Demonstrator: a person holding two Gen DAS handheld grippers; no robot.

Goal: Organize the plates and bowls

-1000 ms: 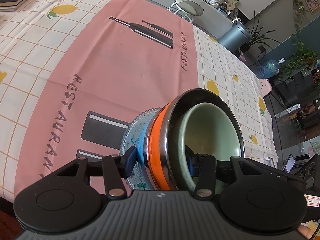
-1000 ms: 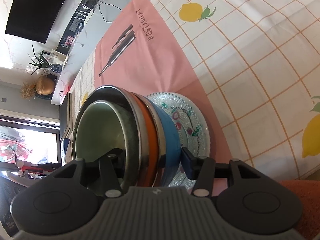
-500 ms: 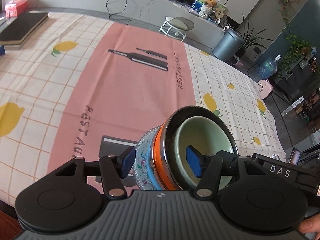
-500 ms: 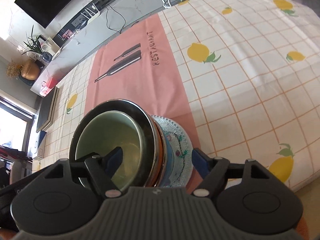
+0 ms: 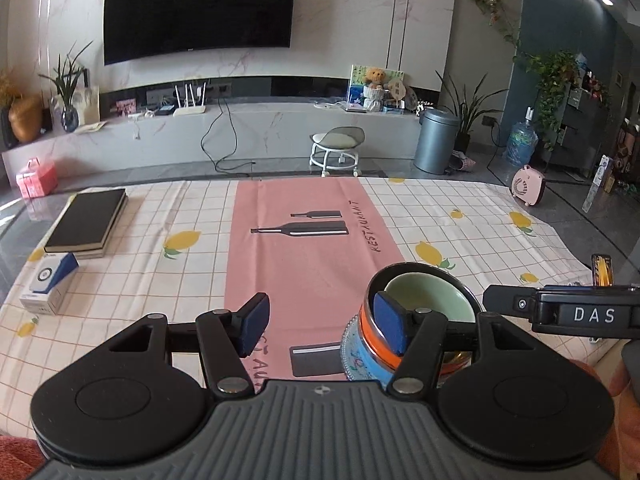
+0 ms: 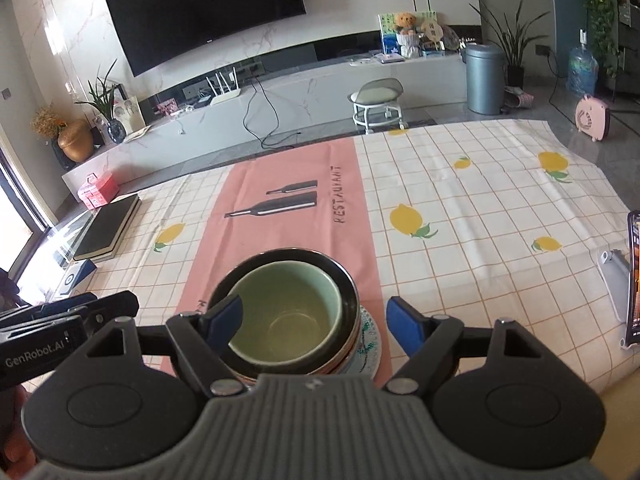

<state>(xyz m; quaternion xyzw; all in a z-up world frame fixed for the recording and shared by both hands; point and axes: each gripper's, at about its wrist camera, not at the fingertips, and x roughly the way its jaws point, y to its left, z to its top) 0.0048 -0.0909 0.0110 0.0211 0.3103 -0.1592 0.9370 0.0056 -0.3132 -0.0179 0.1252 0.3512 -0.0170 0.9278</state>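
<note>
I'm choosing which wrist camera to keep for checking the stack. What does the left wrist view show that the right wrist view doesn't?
Left wrist only: the stack's side, with the orange band and blue bowl above the glass plate.

Right wrist only: straight down into the green bowl to its bottom, and a phone on a stand.

Both: the green bowl nested in the dark-rimmed bowl, the pink runner, the black book, and nothing held; the right gripper is opening.

My stack stands upright on the pink runner: pale green bowl nested in a dark-rimmed bowl, orange and blue bowls beneath, patterned glass plate at bottom.
</note>
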